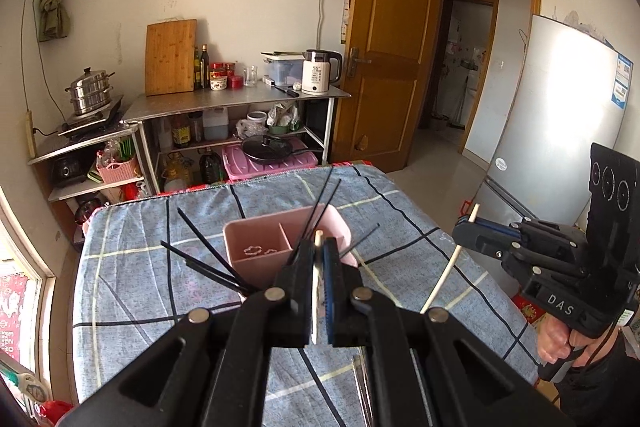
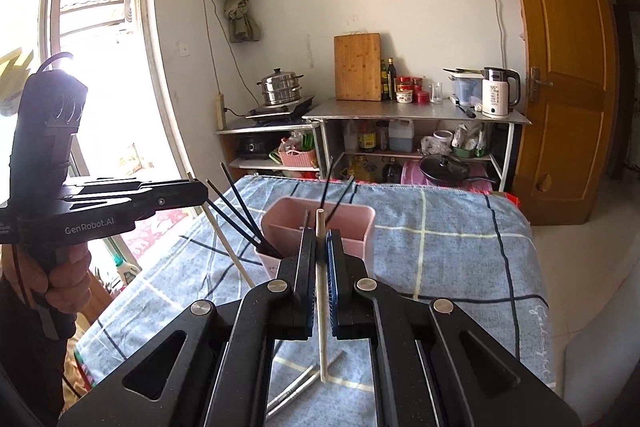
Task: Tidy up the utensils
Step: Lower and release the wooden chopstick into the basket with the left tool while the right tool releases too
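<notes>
My left gripper [image 1: 319, 247] is clenched on a pale, round, slim chopstick [image 1: 318, 241]; left wrist view shows only its tip poking up between the pads. The right wrist view gives that gripper side-on [image 2: 200, 193], stick slanting down below it toward the cloth. My right gripper [image 2: 321, 243] is clamped on a second pale slim chopstick [image 2: 321, 307], full length visible there, lower end hanging over the cloth; from the left view it crosses that gripper [image 1: 464, 227] diagonally.

Pink rectangular plastic utensil holder [image 1: 256, 247] with a divider sits mid-table, just ahead of both grippers. Thin black chopsticks [image 1: 208, 247] fan out of its left compartment, a few more lean from the right. Left view alone looks into the holder, flower-shaped drain holes in the floor. Right view alone shows ribbed silvery metal chopsticks [image 2: 298, 387] lying flat on the blue checked fabric tablecloth [image 2: 440, 247], matte, under my right gripper.
</notes>
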A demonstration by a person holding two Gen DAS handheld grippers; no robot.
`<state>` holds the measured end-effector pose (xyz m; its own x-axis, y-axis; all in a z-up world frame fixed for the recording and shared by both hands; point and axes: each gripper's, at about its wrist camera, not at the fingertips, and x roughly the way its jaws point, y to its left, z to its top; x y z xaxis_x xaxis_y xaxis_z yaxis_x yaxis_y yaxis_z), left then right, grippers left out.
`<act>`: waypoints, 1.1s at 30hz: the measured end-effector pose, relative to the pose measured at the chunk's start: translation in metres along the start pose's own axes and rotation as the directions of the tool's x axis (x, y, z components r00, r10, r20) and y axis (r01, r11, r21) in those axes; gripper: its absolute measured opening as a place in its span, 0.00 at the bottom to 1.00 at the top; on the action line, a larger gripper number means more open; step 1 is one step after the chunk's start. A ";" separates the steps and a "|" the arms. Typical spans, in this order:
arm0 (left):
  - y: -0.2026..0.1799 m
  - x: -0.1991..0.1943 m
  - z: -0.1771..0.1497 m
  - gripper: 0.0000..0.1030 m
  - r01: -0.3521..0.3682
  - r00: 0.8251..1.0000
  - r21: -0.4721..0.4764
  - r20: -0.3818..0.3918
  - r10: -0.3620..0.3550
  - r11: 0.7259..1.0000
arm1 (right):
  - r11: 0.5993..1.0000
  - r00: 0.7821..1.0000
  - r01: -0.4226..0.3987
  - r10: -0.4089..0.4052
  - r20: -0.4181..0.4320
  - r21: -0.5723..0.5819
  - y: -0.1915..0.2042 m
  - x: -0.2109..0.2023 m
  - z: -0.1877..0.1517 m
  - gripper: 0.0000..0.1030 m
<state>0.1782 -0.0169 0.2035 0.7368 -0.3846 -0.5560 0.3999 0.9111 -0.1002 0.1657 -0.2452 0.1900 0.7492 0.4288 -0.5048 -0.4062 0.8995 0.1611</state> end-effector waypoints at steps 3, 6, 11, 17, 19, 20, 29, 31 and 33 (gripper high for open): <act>0.010 -0.005 0.014 0.05 -0.023 0.999 -0.007 0.028 0.024 1.000 | 0.999 0.999 -0.029 0.030 0.031 -0.012 0.010 0.007 0.018 0.05; 0.019 -0.008 0.025 0.05 -0.035 0.998 -0.020 0.055 0.036 0.999 | 0.999 0.996 -0.049 0.050 0.068 -0.020 0.022 0.014 0.035 0.05; 0.034 -0.003 0.036 0.05 -0.045 0.995 -0.045 0.082 0.048 0.998 | 0.996 0.986 -0.085 0.086 0.140 -0.015 0.032 0.027 0.054 0.05; 0.046 0.016 0.041 0.05 -0.058 0.994 -0.062 0.088 0.064 0.996 | 0.998 0.982 -0.070 0.068 0.177 0.003 0.034 0.054 0.066 0.05; 0.050 0.025 0.039 0.05 -0.055 0.995 -0.071 0.079 0.061 0.996 | 0.998 0.981 -0.063 0.060 0.183 0.008 0.033 0.063 0.065 0.05; 0.053 0.029 0.037 0.05 -0.055 0.995 -0.076 0.073 0.060 0.996 | 0.999 0.982 -0.051 0.049 0.184 0.006 0.034 0.068 0.065 0.05; 0.064 0.059 0.013 0.05 -0.037 0.999 -0.099 0.011 0.039 0.994 | 1.000 0.993 -0.002 0.003 0.118 -0.006 0.032 0.107 0.040 0.05; 0.065 0.064 0.008 0.05 -0.034 0.999 -0.102 -0.009 0.033 0.994 | 1.000 0.996 0.002 -0.002 0.090 -0.007 0.032 0.115 0.034 0.05; 0.067 0.069 0.003 0.05 -0.038 0.999 -0.105 -0.025 0.036 0.994 | 1.000 0.998 0.011 -0.011 0.054 -0.011 0.032 0.122 0.028 0.05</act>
<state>0.2574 0.0168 0.1613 0.7366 -0.3477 -0.5801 0.3121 0.9357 -0.1645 0.2583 -0.1624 0.1572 0.7805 0.4231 -0.4602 -0.4037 0.9032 0.1457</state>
